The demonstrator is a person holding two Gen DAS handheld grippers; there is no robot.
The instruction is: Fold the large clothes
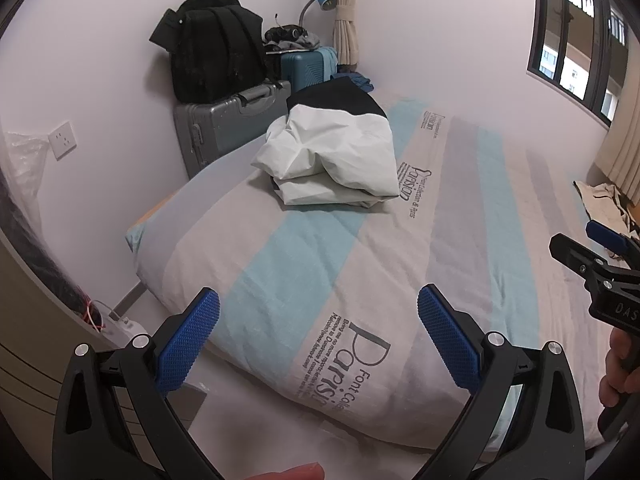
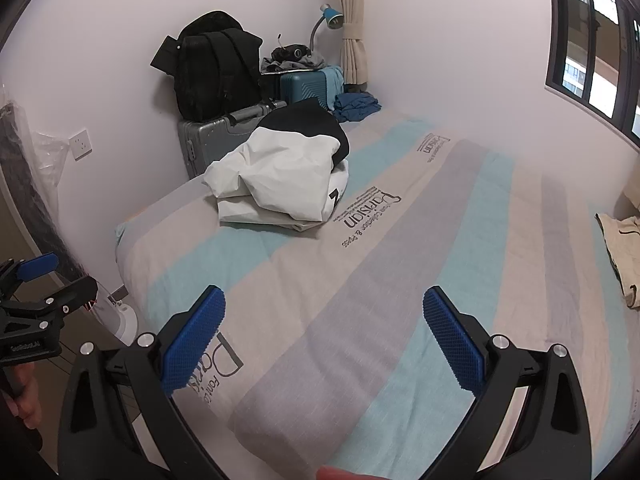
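Jacket (image 1: 332,152), white with a black yoke, lies bunched at twelve o'clock on the far bed (image 1: 460,220), well apart from us. We judge it light, soft and slippery; best pinched at hem corners. Our left gripper (image 1: 319,334) and right gripper (image 2: 324,338) are spread, empty.

The bed (image 1: 460,240) wears a matt woven cloth cover, faintly creased, with printed lettering. On it, the jacket (image 1: 332,156) is thin, smooth white cloth with a crisp rumple, its far part matt black. The left gripper (image 1: 318,340) and right gripper (image 2: 324,340) are matt black plastic with bright metal screws; their pads (image 1: 188,348) are blue, rough and dimpled. The far grey case (image 1: 228,124) has a dull metallic sheen; the backpack (image 1: 216,56) is black matt cloth.
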